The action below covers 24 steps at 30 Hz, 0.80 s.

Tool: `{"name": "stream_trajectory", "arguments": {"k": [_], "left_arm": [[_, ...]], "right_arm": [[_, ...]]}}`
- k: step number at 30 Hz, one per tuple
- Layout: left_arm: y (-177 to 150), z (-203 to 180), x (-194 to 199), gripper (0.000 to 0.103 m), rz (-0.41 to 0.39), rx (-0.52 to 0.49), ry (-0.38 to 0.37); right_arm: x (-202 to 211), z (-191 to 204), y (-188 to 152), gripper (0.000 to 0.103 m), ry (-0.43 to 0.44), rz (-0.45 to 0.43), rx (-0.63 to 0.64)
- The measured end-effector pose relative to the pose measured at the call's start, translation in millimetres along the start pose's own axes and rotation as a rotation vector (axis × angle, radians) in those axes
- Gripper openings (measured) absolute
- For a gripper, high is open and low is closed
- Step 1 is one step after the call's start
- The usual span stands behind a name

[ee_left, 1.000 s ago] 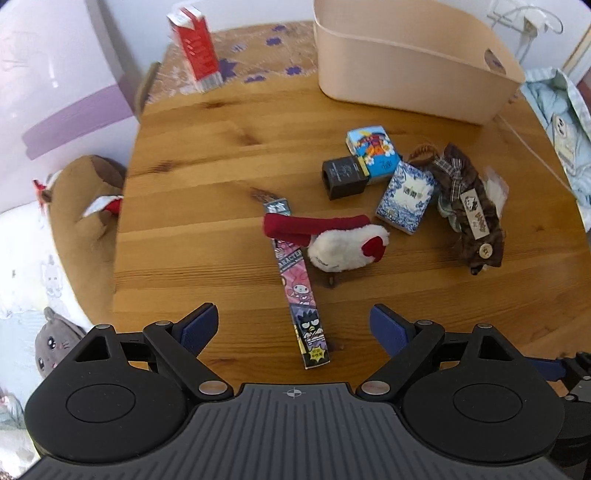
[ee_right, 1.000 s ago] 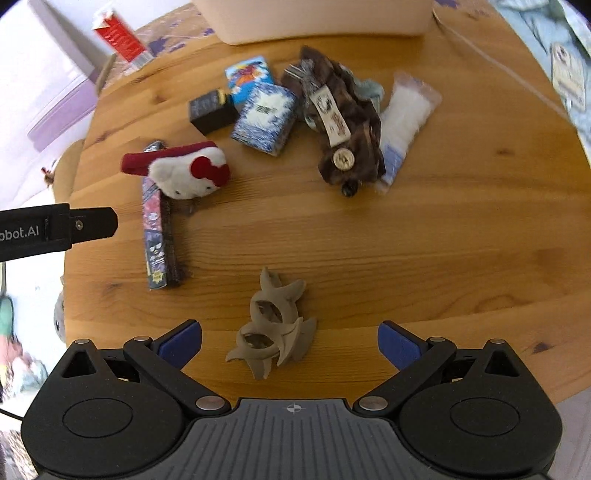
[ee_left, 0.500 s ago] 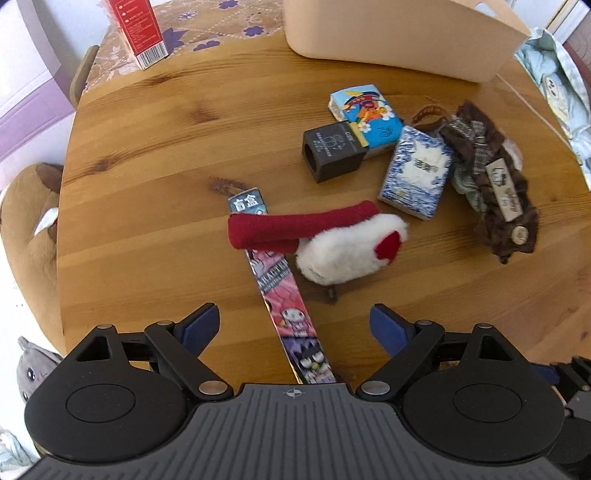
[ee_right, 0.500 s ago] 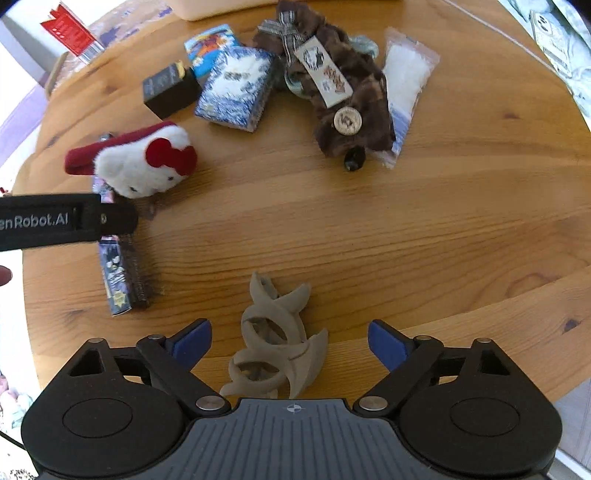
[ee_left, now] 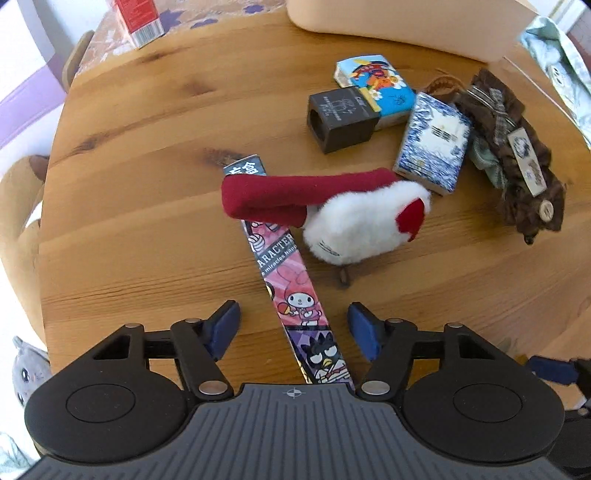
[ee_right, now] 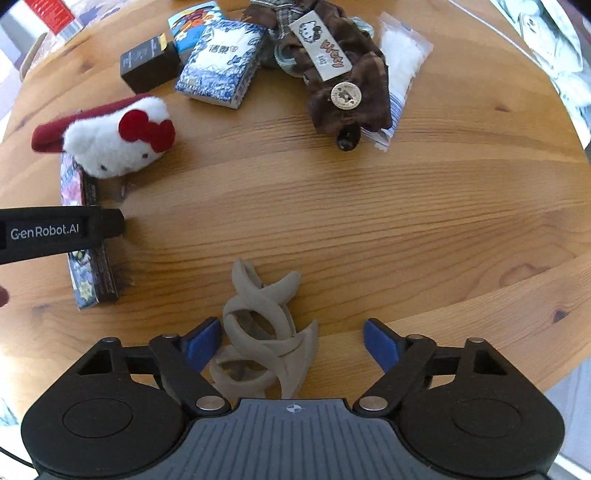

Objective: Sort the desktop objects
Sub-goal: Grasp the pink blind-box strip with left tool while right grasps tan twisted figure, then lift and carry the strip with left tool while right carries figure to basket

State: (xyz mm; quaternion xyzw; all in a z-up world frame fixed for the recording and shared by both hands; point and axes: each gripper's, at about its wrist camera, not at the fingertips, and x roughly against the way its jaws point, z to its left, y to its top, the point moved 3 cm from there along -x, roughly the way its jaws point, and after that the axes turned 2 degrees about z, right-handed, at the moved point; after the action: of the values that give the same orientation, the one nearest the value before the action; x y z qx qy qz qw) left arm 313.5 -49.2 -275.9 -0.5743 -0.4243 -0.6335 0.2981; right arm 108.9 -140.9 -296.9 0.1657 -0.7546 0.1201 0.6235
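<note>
**Sorting barely begun: both sets of fingers released over their first picks**

Judging by the spread, nearly everything is left to sort: the objects lie loose on the wooden worktop [ee_left: 147,206], and the beige bin [ee_left: 399,22] at the top edge of the left wrist view shows nothing of its inside.

In that view, going left to right: a red carton [ee_left: 142,18] stands at the upper left; a long, flat, glossy cartoon-printed box [ee_left: 291,291] runs from mid-frame down between the left gripper [ee_left: 293,328], whose fingers are spread wide and grasp nothing. A fluffy white plush with a red felt band [ee_left: 351,221] lies across the box's upper part. Further right sit a matt dark cube-shaped box [ee_left: 343,118], a bright blue card pack [ee_left: 376,81], a blue-and-white patterned pack [ee_left: 432,144] and a brown checked fabric piece with a button [ee_left: 517,166].

In the right wrist view, a grey, rubbery-looking twisted ring toy [ee_right: 264,332] lies at lower centre, between the released fingers of the right gripper [ee_right: 293,345], nearer the left finger; whether they touch I cannot tell. A crinkly clear packet [ee_right: 402,55] lies at the upper right, beside the fabric.
</note>
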Motion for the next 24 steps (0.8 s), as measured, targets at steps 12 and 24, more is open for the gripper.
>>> {"name": "stream_trajectory", "arguments": {"k": [12, 24], "left_arm": [[5, -6, 5, 0.023, -0.036, -0.015, 0.014], [2, 18, 22, 0.022, -0.054, 0.087, 0.066]], "right_arm": [[13, -16, -3, 0.046, 0.075, -0.065, -0.047], [36, -33, 4, 0.043, 0.164, -0.108, -0.049]]}}
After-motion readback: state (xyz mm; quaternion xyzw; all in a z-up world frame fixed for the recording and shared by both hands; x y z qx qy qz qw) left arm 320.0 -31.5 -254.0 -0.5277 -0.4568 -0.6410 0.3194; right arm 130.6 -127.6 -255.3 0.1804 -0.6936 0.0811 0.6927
